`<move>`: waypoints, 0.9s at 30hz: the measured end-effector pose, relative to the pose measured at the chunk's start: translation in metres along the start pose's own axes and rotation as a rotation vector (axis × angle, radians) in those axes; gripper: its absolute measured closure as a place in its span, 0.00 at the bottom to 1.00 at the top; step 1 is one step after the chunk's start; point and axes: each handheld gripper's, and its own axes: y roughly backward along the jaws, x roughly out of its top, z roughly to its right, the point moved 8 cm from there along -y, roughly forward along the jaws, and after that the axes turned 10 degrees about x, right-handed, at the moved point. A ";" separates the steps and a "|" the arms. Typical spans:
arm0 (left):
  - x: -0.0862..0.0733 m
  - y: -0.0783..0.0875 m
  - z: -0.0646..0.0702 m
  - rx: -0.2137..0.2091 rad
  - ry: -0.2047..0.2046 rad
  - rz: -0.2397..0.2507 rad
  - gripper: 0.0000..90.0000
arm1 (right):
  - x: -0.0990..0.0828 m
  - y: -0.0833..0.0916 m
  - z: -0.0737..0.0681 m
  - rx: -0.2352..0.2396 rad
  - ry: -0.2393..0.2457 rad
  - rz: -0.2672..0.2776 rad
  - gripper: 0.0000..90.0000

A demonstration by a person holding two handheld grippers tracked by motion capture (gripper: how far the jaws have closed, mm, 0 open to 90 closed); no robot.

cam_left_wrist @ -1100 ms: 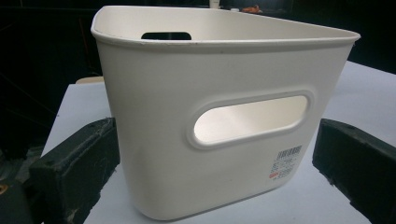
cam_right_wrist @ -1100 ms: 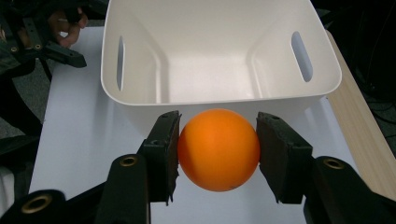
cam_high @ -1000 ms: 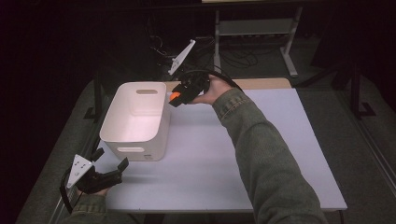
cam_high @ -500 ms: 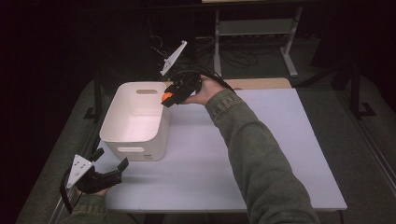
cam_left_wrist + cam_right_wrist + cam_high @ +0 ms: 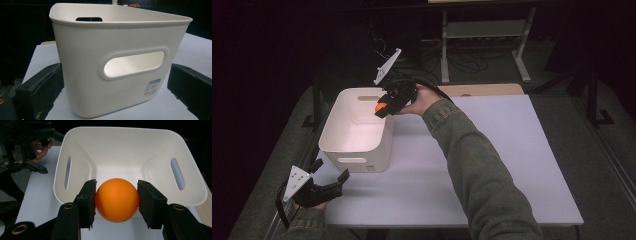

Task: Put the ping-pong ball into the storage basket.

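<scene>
I have the right gripper clamped on an orange ball, one pad on each side at about the ball's widest line, so the hold is square and I judge a roll-out unlikely. In the right gripper view the ball sits just short of the near rim of the white bin, with the bin's bare floor directly beyond it. In the high view the ball hangs over the bin's wall at roughly 3 o'clock from the bin's centre, above the rim and not touching it. I read this as a carry in its last stage: ball held high enough to pass the wall, ready for release inside.

The left gripper lies at about 7 o'clock from the bin, low at the table's near left corner. Its jaws stand wide apart; in the left gripper view they flank the bin's near corner without touching it, the handle slot and a small printed label facing the camera. I judge it is parked there to steady the bin if needed, while staying out of the ball's path.

Findings:
- Bin upright, nothing seen inside it.
- Ball not yet over the bin's middle; a release here could strike the rim.
- Next move, in my judgement: carry the ball further toward 9 o'clock over the floor of the bin, then open.
</scene>
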 end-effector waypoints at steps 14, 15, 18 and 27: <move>0.000 0.000 0.000 -0.005 0.002 0.001 0.00 | 0.006 -0.021 0.001 0.026 0.017 0.004 0.56; 0.000 0.000 0.001 -0.006 0.002 0.001 0.00 | 0.006 -0.022 0.001 0.028 0.019 0.002 0.56; 0.000 0.000 0.001 -0.006 0.003 0.000 0.00 | 0.006 -0.023 0.001 0.031 0.015 0.004 0.56; 0.000 -0.001 0.000 -0.006 -0.001 -0.001 0.00 | 0.007 -0.030 0.003 0.044 0.016 0.008 0.56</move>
